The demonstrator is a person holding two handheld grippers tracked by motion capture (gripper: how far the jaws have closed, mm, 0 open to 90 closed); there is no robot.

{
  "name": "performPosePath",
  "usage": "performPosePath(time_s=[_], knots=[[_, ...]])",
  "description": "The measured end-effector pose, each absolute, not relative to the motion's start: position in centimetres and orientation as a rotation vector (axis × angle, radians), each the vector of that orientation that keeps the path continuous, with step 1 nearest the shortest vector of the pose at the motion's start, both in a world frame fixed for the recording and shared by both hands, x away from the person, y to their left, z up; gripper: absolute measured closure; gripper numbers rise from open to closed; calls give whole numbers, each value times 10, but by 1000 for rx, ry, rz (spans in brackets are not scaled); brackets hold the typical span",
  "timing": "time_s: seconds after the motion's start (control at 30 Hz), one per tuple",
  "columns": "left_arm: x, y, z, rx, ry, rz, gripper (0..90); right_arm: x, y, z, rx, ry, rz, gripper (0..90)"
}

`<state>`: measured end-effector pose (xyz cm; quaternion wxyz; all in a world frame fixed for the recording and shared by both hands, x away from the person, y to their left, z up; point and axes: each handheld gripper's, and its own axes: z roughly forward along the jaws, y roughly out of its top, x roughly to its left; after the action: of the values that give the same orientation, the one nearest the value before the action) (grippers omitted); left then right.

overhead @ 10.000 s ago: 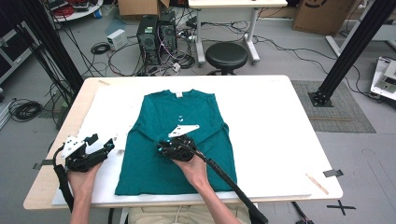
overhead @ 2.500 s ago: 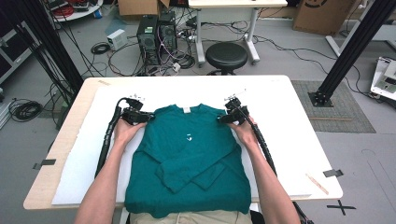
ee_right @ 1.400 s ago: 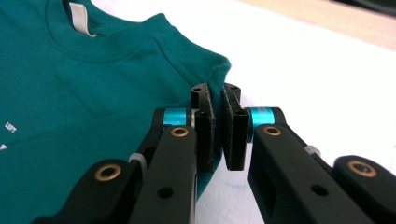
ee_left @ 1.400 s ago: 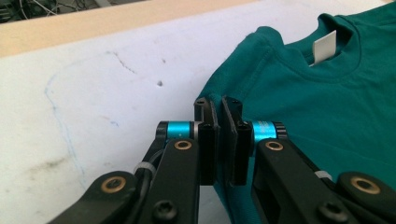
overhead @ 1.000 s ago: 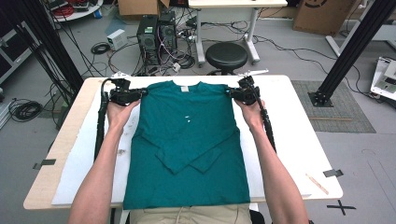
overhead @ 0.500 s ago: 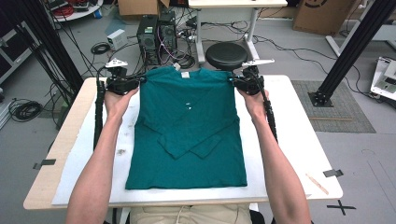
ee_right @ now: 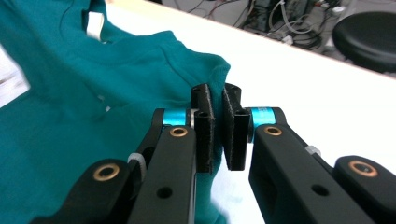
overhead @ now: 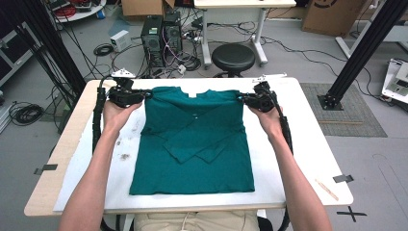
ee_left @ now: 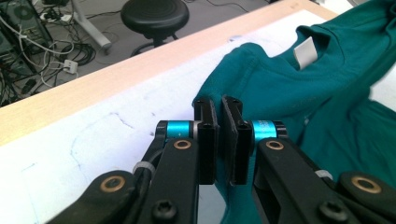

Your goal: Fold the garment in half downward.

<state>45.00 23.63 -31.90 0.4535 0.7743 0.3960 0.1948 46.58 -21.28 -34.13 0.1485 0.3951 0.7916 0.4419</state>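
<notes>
A teal long-sleeved shirt (overhead: 195, 144) lies flat on the white table sheet (overhead: 298, 154), collar to the far side, both sleeves folded across its front. My left gripper (overhead: 144, 95) is shut on the shirt's left shoulder corner (ee_left: 224, 74); in the left gripper view (ee_left: 219, 105) the cloth is pinched between the pads. My right gripper (overhead: 242, 98) is shut on the right shoulder corner (ee_right: 217, 70), and the right gripper view (ee_right: 215, 95) has the fabric clamped between its jaws. A white neck label (ee_left: 306, 50) sits at the collar.
The wooden table edge (overhead: 62, 149) runs along the left. Tape pieces (overhead: 345, 178) mark the near right corner. A black stool (overhead: 234, 57), computer towers (overhead: 161, 36) and cables stand on the floor beyond the far edge.
Both grippers, each holding a shoulder, have drawn back toward me a little and lowered, laying the shirt flat with its collar on the table.
</notes>
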Motion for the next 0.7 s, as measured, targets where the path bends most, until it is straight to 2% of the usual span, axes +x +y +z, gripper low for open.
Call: performPosePath(time_s=[0.1,0.43,0.7], knots=[[440,241,-328,1857,979,450,849,455,-218,-345,1133,2292,1291,853],[406,248,-362,1885,944,450,848,424,-217,-360,1099,2358,1321,853],[373,251,-393,1925,933,398,846,386,-216,-384,1079,2455,1265,852]])
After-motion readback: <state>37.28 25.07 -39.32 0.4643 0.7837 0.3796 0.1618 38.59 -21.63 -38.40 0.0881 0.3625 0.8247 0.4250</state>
